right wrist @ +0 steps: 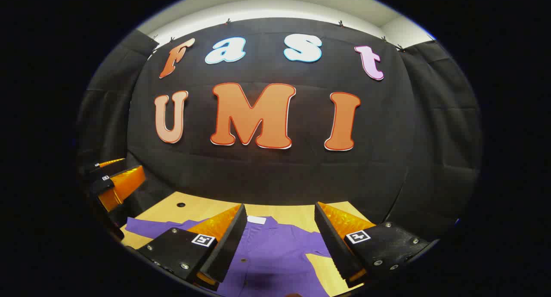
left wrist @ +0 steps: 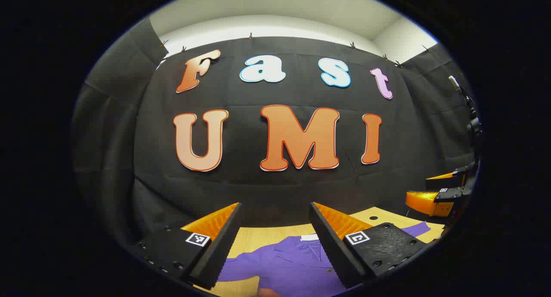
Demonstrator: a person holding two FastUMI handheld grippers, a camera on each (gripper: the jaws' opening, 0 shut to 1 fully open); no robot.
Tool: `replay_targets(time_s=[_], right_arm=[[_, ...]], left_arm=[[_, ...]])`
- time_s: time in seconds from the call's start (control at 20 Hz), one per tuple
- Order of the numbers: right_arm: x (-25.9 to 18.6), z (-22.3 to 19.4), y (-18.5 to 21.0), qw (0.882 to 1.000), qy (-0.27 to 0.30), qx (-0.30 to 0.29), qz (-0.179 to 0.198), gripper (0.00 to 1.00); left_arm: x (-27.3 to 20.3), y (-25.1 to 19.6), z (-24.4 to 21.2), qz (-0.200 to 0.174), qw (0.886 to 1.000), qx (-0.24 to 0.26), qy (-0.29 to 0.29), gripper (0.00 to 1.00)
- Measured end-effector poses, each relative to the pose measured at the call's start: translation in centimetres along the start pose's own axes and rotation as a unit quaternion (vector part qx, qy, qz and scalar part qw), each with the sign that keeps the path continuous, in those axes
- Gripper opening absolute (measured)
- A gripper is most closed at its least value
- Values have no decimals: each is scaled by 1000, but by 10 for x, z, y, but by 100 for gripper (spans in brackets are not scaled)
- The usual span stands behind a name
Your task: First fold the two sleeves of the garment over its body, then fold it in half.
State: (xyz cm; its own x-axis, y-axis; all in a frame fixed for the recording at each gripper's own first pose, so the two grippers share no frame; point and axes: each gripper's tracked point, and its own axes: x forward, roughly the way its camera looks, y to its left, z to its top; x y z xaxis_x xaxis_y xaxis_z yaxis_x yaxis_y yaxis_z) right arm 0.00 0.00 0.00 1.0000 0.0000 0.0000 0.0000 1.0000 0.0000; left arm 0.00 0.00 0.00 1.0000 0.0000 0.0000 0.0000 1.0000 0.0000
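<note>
Sleeves first: both tongs, left [left wrist: 275,241] and right [right wrist: 280,243], hover wide open and empty above the purple garment [right wrist: 275,249] on the worktop [right wrist: 172,208], so pinch each cuff cleanly.

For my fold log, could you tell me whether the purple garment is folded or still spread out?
Spread: the purple garment lies flat on the table, one sleeve stretched sideways, not over the body.

The shirt [right wrist: 275,254] lies flat on the worktop [right wrist: 189,208], with open air above it up to the booth wall [right wrist: 275,172] behind. Both grippers hang above the shirt, jaws wide apart: the left gripper [left wrist: 275,211] and the right gripper [right wrist: 280,211], well apart from each other.
</note>
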Motion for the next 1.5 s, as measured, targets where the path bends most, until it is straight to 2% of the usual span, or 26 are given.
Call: replay_targets(time_s=[0.25,0.4,0.65,0.75,0.85,1.05,1.1,1.2,1.5], right_arm=[[13,11,7,999,-18,24,41,95],[22,15,6,997,-23,39,67,95],[33,12,-13,996,-18,50,67,94],[34,4,-10,995,-4,50,85,94],[32,-3,-17,995,2,45,84,94],[37,-4,-33,997,3,41,69,94],[40,-4,-39,997,2,38,62,94],[46,-8,-54,998,5,28,49,94],[63,-35,-117,999,44,2,-10,95]], left_arm=[[10,-25,12,9,999,-35,6,98],[19,-34,14,14,1000,-17,2,100],[27,-57,24,16,1000,-24,-3,98],[33,-66,22,11,1000,-17,1,98],[37,-77,23,6,1000,-16,1,98],[43,-92,28,-1,1000,-11,-9,100],[45,-93,25,-1,1000,-9,-7,98],[49,-91,19,6,1000,-5,0,100],[46,-74,23,36,999,10,-6,98]])
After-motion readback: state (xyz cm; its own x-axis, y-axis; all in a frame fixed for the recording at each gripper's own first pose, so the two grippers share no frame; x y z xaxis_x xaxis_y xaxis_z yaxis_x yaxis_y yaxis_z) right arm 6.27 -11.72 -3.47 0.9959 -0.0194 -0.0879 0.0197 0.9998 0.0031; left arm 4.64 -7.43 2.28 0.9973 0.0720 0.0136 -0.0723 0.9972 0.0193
